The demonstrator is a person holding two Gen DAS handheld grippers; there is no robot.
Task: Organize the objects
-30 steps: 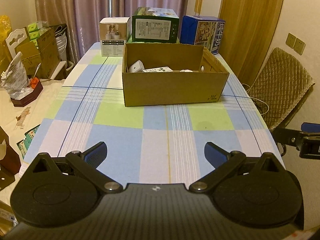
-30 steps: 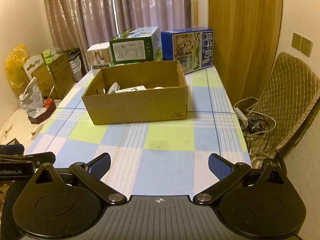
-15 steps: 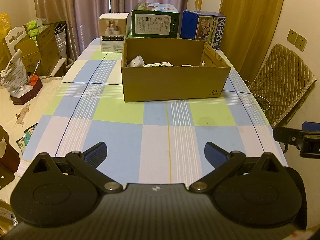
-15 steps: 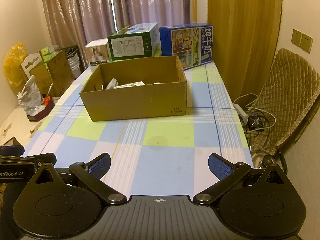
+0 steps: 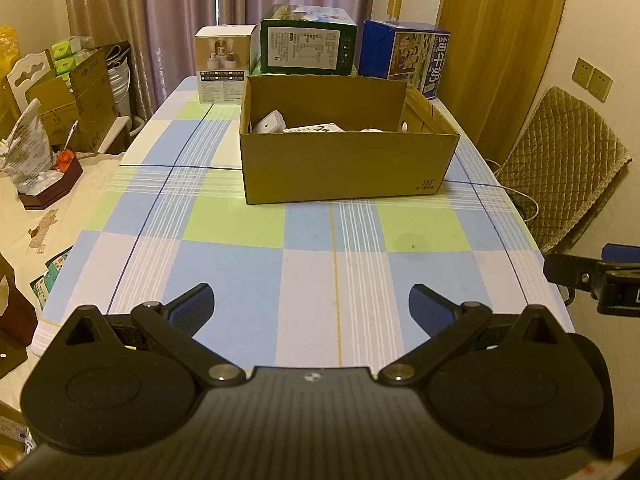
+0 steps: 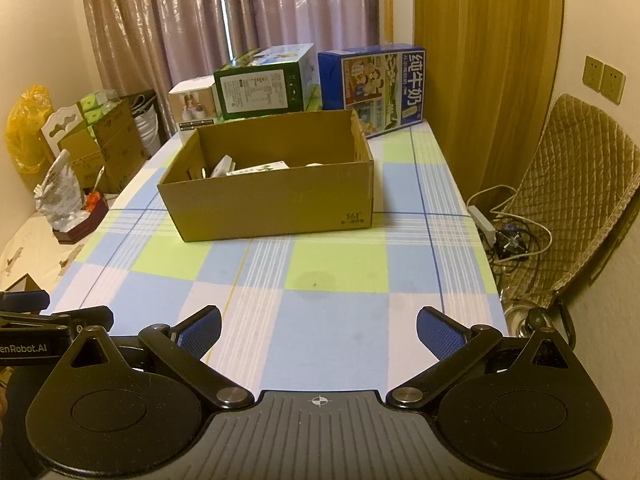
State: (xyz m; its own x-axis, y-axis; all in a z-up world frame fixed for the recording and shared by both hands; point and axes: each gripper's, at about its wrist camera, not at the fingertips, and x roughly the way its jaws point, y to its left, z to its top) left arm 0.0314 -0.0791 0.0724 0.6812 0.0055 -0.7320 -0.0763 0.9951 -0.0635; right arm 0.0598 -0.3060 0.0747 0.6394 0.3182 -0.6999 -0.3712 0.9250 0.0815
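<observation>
You hold the left hand-held gripper (image 5: 310, 306) and the right hand-held gripper (image 6: 318, 330) wide open and empty, both over the near edge of the checked-cloth desk (image 5: 280, 264), well short of the open brown cardboard box (image 5: 344, 168). The small white items (image 5: 272, 122) lie inside that box. Behind it three printed cartons (image 5: 308, 42) stand in a row, probably to leave the near side of the desk free for sorting.

Matt cardboard box (image 5: 344, 168) on a smooth checked cloth (image 5: 312, 280).
</observation>
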